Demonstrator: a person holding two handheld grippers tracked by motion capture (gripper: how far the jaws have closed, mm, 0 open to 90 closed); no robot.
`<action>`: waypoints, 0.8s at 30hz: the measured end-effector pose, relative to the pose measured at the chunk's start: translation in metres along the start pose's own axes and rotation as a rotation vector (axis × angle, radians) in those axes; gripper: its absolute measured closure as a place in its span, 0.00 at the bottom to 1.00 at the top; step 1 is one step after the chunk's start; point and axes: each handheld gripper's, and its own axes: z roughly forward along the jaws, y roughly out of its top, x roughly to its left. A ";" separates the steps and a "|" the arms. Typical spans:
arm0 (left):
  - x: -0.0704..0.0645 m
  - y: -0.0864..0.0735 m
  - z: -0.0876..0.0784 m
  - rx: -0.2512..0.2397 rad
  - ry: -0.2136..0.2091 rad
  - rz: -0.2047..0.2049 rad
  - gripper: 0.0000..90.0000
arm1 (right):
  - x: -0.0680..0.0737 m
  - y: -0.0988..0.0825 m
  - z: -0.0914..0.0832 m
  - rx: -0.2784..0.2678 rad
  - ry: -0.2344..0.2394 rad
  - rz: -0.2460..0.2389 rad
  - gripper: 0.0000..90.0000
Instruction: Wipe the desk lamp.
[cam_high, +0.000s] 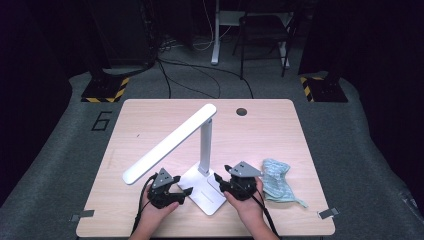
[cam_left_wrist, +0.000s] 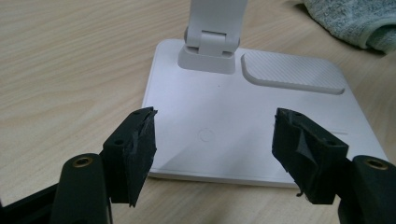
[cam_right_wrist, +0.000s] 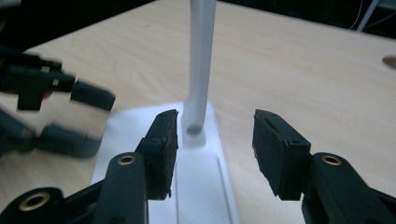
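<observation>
1. The work in hand looks like steadying the desk lamp (cam_high: 200, 150) at its flat white base (cam_left_wrist: 261, 135), with one gripper on each side of it.
2. The left gripper (cam_high: 184, 192) has its jaws spread wide and holds nothing; the base lies just ahead of and partly between its tips, not pinched.
3. The right gripper (cam_right_wrist: 215, 149) stands about half open, also empty, with the lamp's upright post (cam_right_wrist: 201, 70) just beyond the gap and the base under its tips.
4. To do this well, I judge each gripper should come in level and square to the base edge, closing slowly so the lamp does not slide or tip.
5. The crumpled bluish cloth (cam_high: 277, 181) lies just outside the right gripper, clear of the lamp.
6. No containers are on the table (cam_high: 150, 115), so there are no contents to report.
</observation>
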 end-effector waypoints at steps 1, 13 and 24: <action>0.001 -0.001 0.002 -0.016 0.009 -0.009 0.34 | 0.001 -0.006 -0.002 0.005 -0.005 0.004 0.56; 0.011 -0.004 0.012 -0.005 0.017 -0.031 0.32 | 0.005 -0.058 -0.004 0.098 -0.036 0.029 0.56; 0.013 -0.005 0.013 0.029 0.026 -0.033 0.32 | 0.007 -0.063 -0.002 0.088 -0.068 0.005 0.57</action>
